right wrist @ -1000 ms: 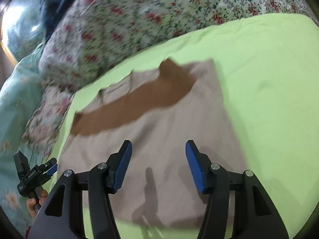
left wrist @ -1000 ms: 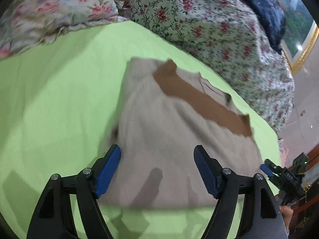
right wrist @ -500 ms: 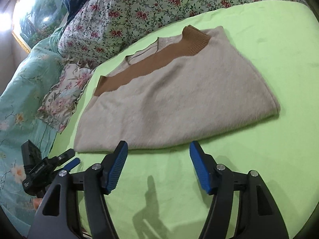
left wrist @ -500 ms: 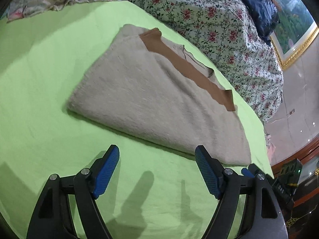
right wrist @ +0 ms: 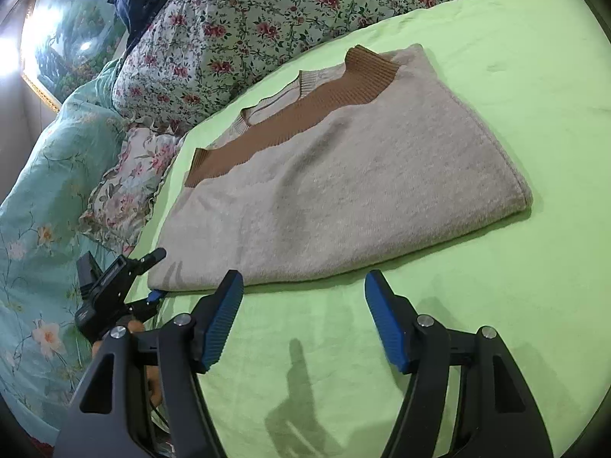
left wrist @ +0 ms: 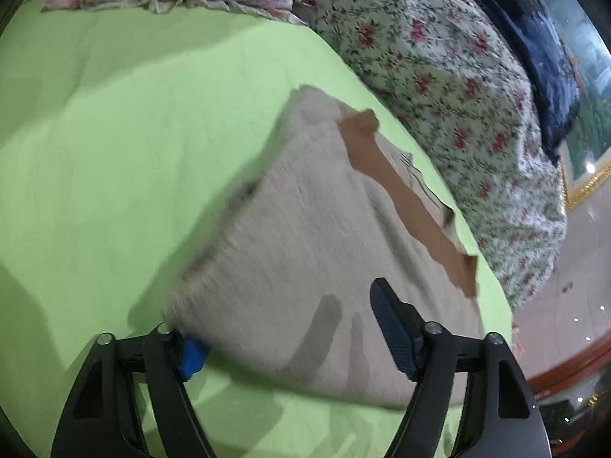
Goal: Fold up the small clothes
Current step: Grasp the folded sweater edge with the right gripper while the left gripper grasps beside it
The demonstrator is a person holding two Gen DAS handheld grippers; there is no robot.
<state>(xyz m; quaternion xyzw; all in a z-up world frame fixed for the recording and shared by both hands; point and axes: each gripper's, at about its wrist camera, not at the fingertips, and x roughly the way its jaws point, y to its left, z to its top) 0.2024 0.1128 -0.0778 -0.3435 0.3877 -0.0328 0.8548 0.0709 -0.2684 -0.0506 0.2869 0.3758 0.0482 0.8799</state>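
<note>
A folded beige sweater with a brown ribbed band lies on the green sheet. In the left wrist view the sweater is blurred and its near corner lies between my left gripper's open jaws, one blue pad under the cloth and one above. My right gripper is open and empty, just short of the sweater's near edge. The left gripper also shows in the right wrist view at the sweater's left corner.
Floral bedding is piled behind the sweater. A teal floral quilt lies left of the sheet. A dark blue cloth lies over the bedding. The bed's edge and the floor are at the right of the left wrist view.
My left gripper has moved forward onto the sweater's near corner, with cloth now between its jaws. My right gripper has stayed just short of the near edge, still open.
</note>
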